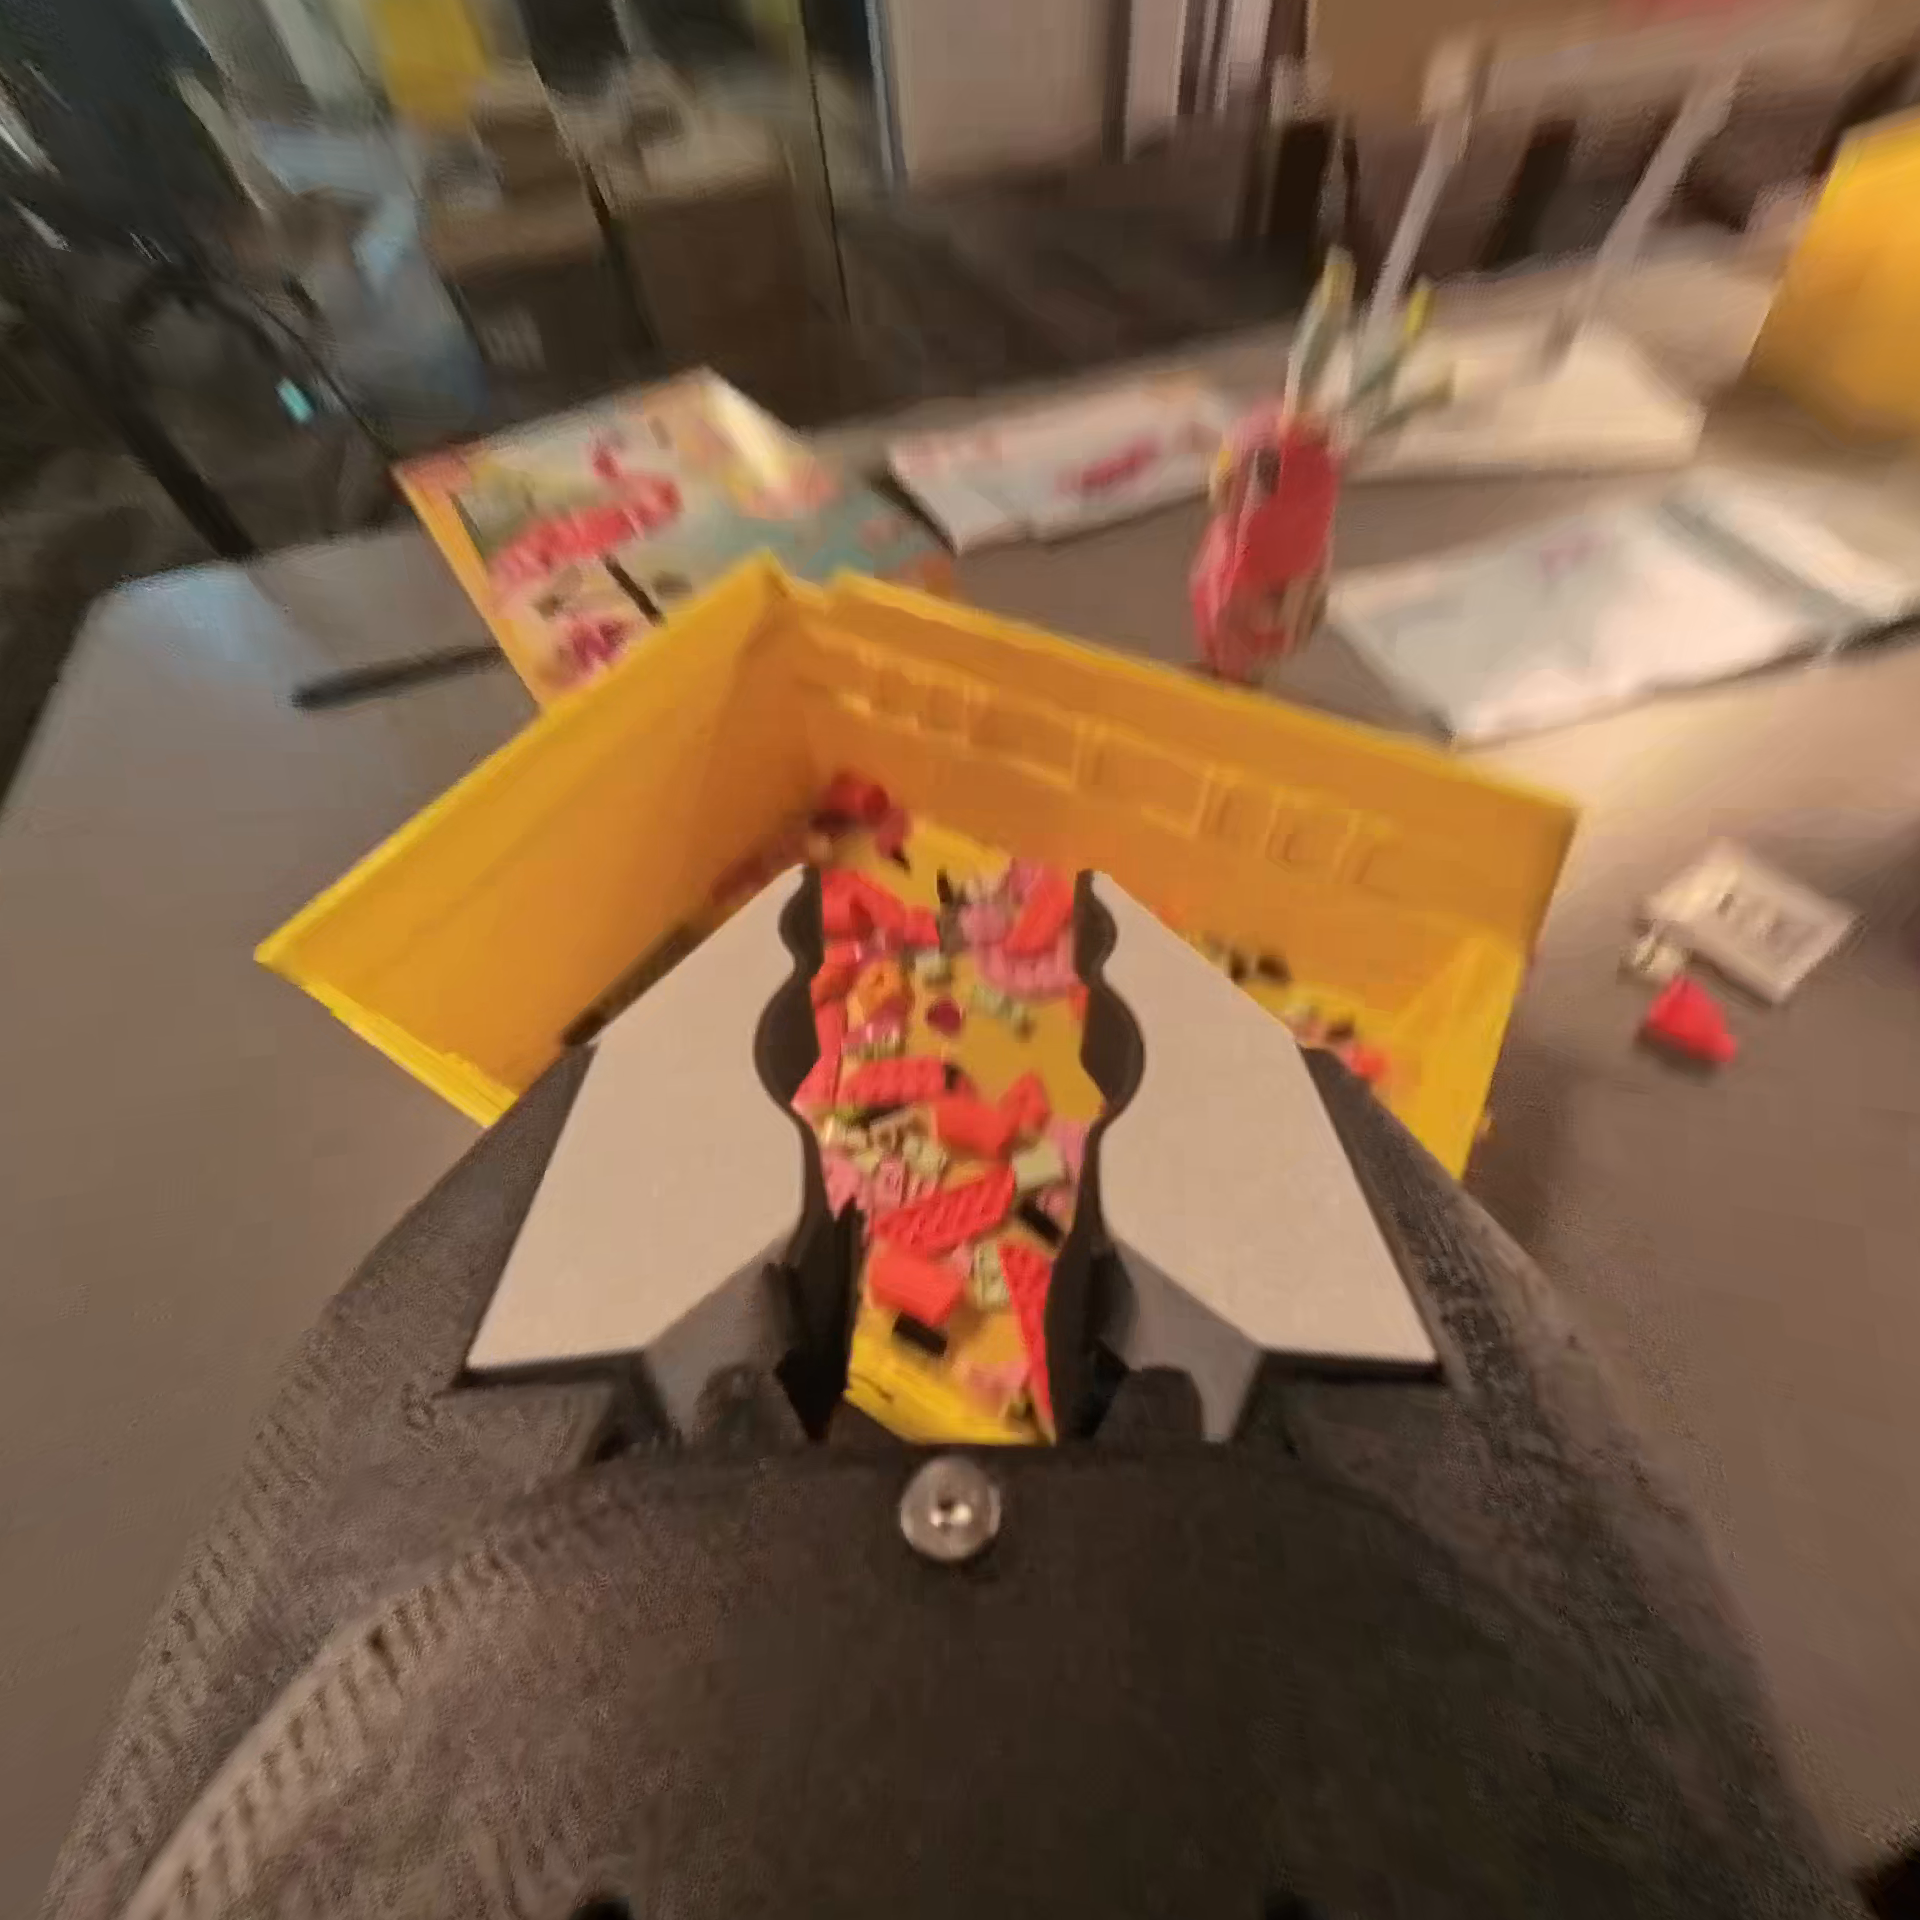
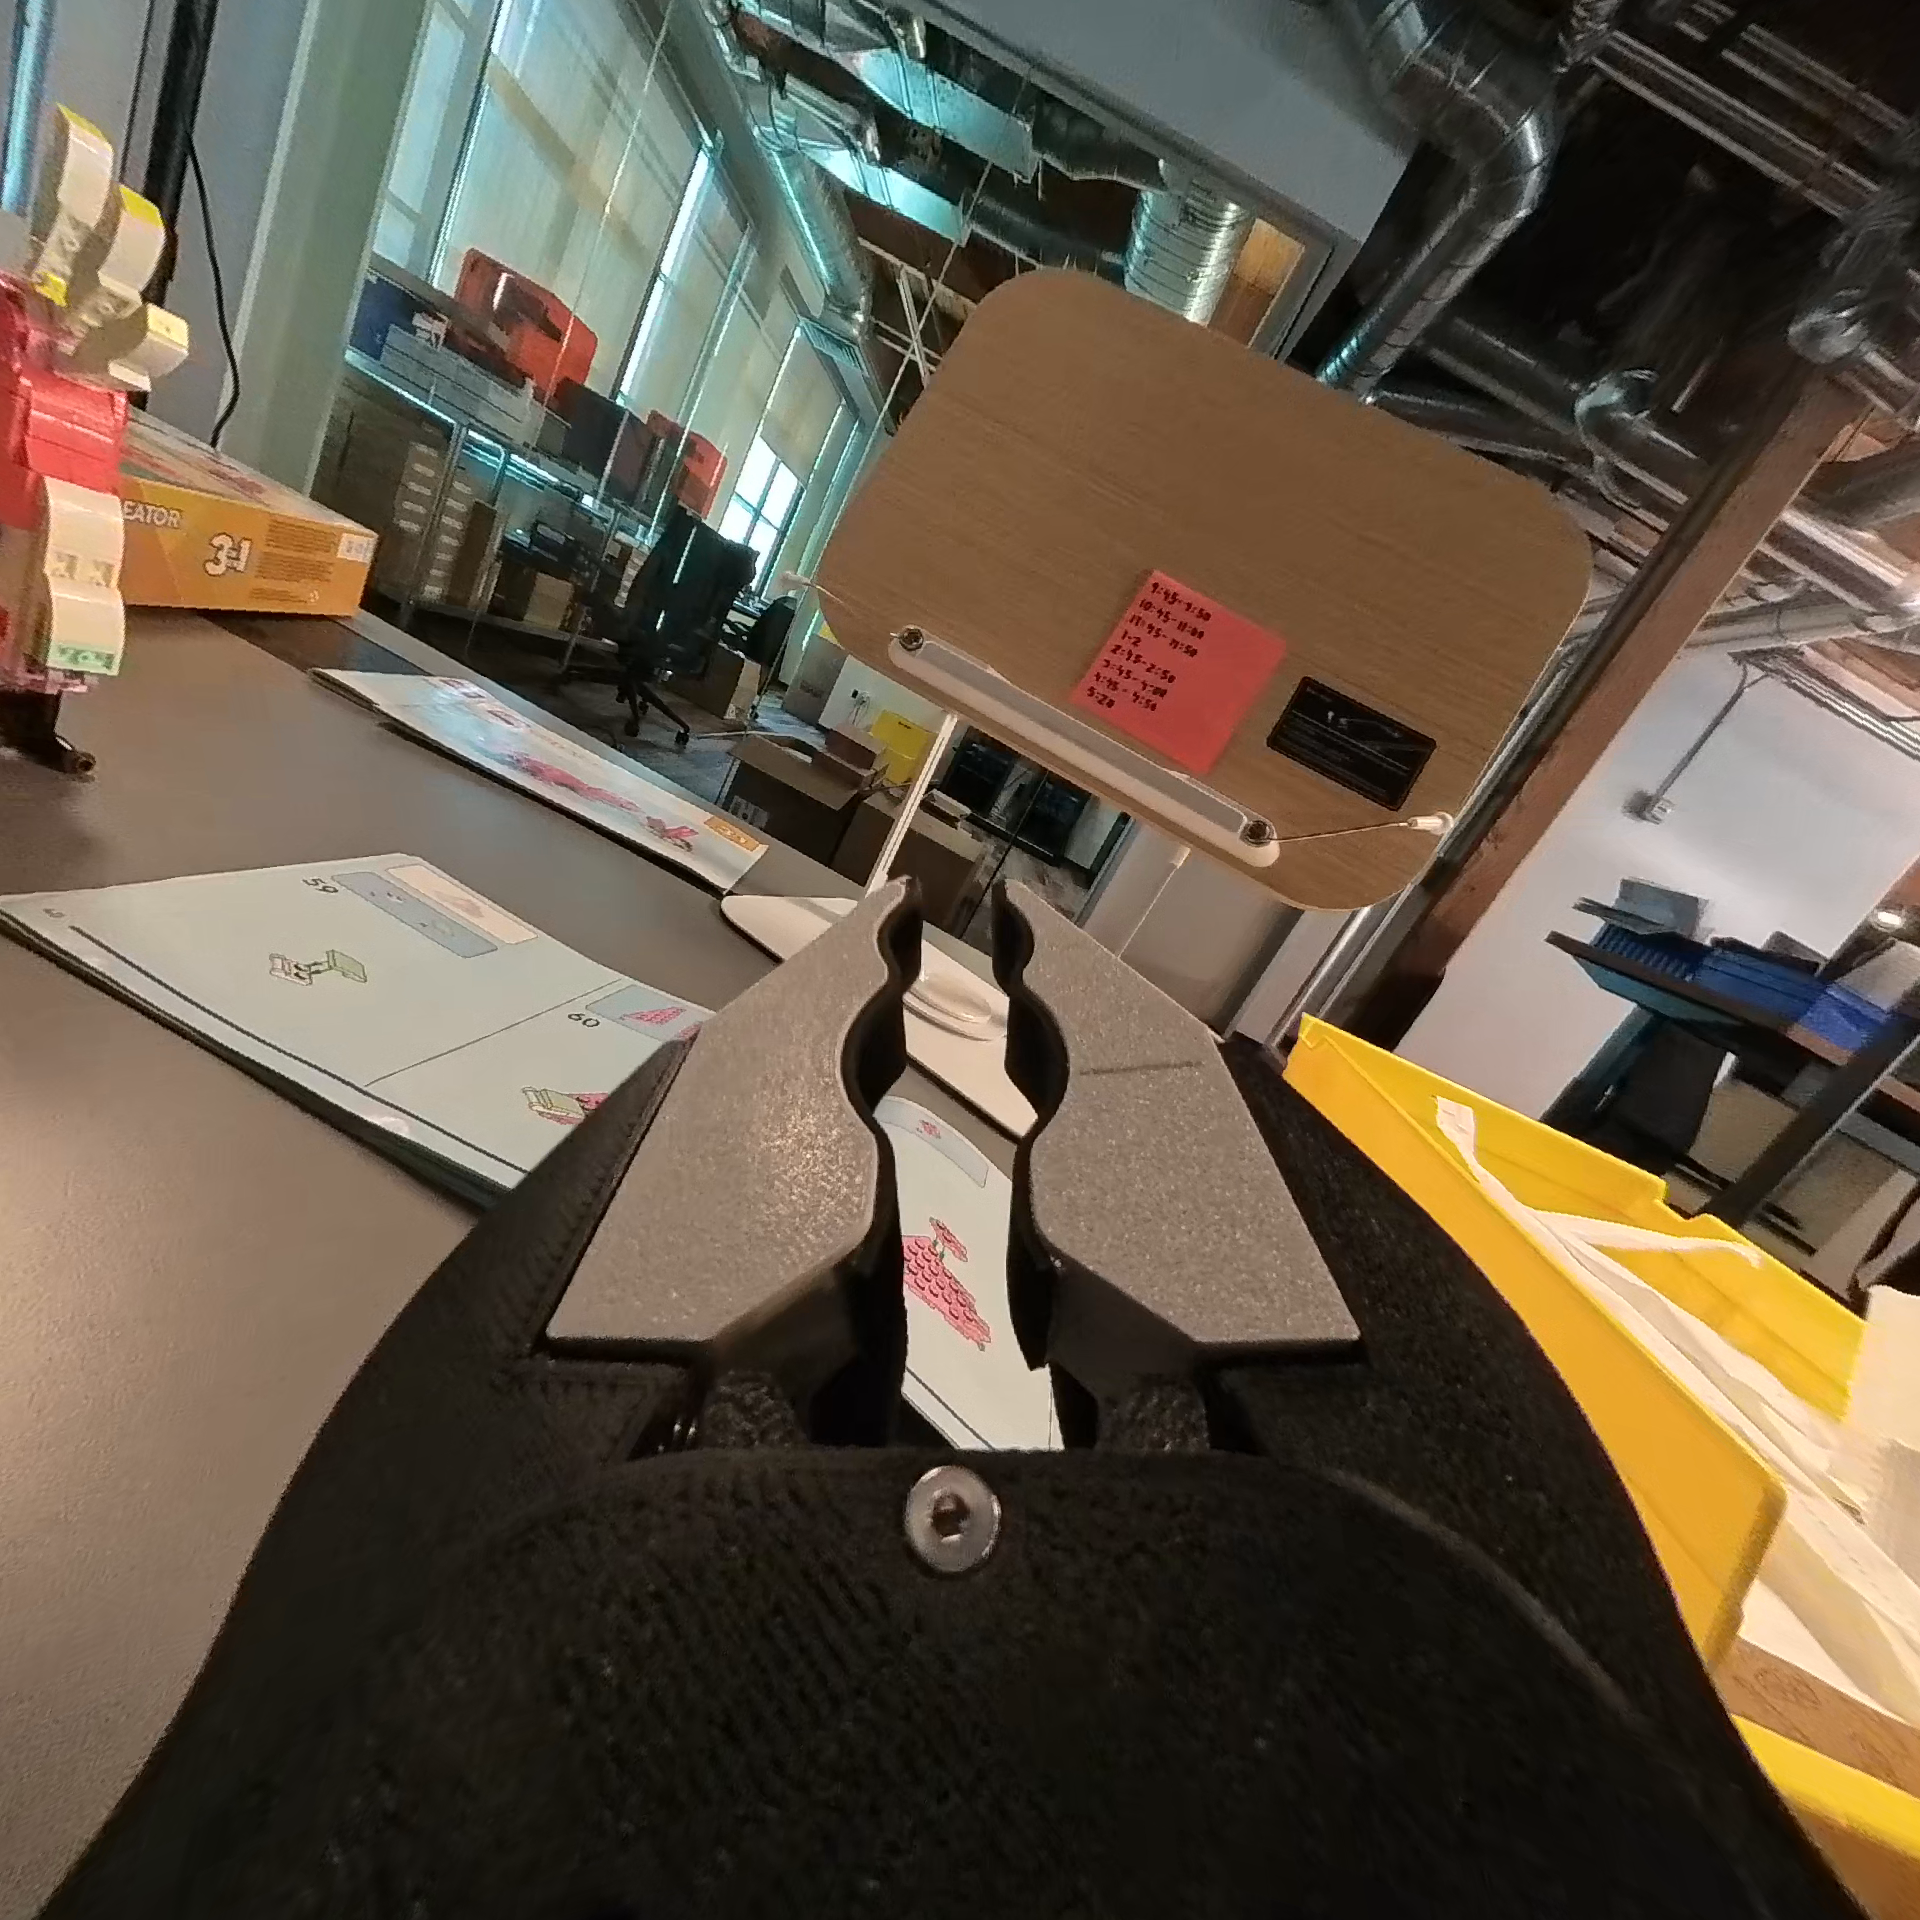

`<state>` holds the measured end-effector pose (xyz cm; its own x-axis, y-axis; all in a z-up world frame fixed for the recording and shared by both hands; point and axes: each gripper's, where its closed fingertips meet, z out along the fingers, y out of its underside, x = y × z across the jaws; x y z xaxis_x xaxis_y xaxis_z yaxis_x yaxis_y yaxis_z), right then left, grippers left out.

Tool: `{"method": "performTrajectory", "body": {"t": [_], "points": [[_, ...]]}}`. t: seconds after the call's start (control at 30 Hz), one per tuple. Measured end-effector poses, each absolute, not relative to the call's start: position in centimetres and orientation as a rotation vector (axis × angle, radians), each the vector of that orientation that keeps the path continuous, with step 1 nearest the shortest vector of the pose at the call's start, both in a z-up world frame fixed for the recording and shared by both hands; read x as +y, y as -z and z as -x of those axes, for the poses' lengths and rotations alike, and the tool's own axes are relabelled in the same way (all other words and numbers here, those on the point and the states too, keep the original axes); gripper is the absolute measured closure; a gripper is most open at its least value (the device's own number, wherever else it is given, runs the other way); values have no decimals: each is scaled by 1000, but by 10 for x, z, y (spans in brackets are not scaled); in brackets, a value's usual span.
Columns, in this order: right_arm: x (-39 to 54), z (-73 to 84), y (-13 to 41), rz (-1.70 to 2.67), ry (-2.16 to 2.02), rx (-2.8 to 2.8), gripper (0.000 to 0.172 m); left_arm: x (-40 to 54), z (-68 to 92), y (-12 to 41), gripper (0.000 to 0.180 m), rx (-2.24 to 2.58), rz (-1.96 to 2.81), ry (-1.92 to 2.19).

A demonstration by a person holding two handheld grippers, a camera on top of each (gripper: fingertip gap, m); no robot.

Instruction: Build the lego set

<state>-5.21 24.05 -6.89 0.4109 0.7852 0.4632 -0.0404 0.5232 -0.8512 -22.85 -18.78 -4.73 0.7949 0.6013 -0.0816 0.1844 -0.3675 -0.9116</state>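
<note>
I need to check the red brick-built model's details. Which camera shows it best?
The right wrist view: the red brick-built model appears sharp and close at the left edge, though partly cropped. The left wrist view shows it whole, standing beyond the yellow bin, but motion-blurred.

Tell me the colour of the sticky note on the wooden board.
Salmon pink sticky note; the right wrist view shows it best.
</note>
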Motion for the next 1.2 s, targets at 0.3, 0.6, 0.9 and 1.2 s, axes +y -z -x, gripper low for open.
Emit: {"method": "performTrajectory", "body": {"t": [0.3,0.6,0.9,1.2], "points": [[242,53,70,886,-603,-1024,161,-184,217,127,172,-558,2625,-145],[242,54,72,888,-608,-1030,161,-192,196,176,165,-673,2941,169],[241,55,72,887,-617,-1037,161,-192,187,180,164,-670,2952,218],[241,55,73,889,-631,-1041,161,-199,198,174,153,-762,2980,116]]}}
